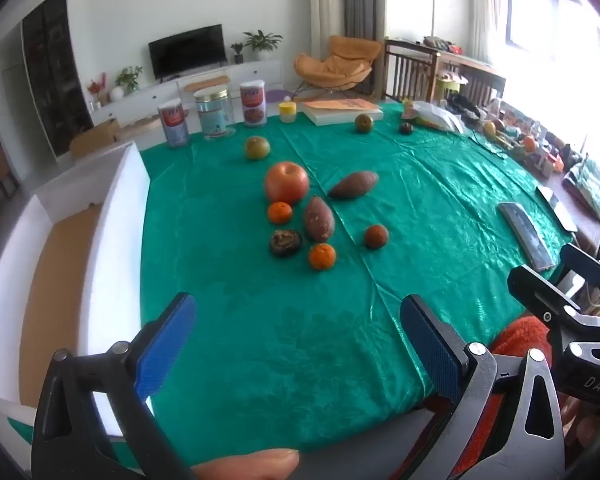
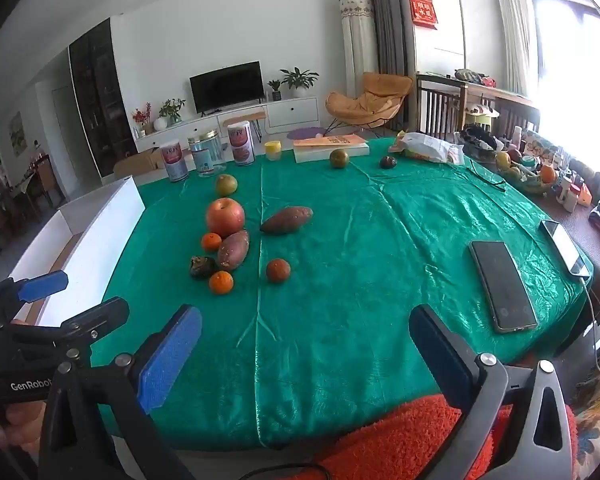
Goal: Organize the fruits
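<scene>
On the green tablecloth (image 1: 260,320) lie a red apple (image 1: 286,182), two sweet potatoes (image 1: 318,218) (image 1: 353,185), three small oranges (image 1: 280,213) (image 1: 322,256) (image 1: 376,236), a dark shrivelled fruit (image 1: 285,242) and a green-brown pear (image 1: 257,147). Two more dark fruits sit far back (image 1: 364,123) (image 1: 406,127). A white box (image 1: 116,216) stands at the left. My left gripper (image 1: 296,336) is open and empty above the near table edge. My right gripper (image 2: 304,344) is open and empty, well short of the apple (image 2: 225,217) and the nearest orange (image 2: 221,282).
Three cans (image 1: 216,114), a yellow-lidded jar (image 1: 288,112) and a book (image 1: 340,110) line the far edge. A phone (image 2: 502,284) and a second device (image 2: 566,252) lie at the right. Clutter fills the far right side (image 2: 520,164). An orange towel (image 2: 400,440) is below.
</scene>
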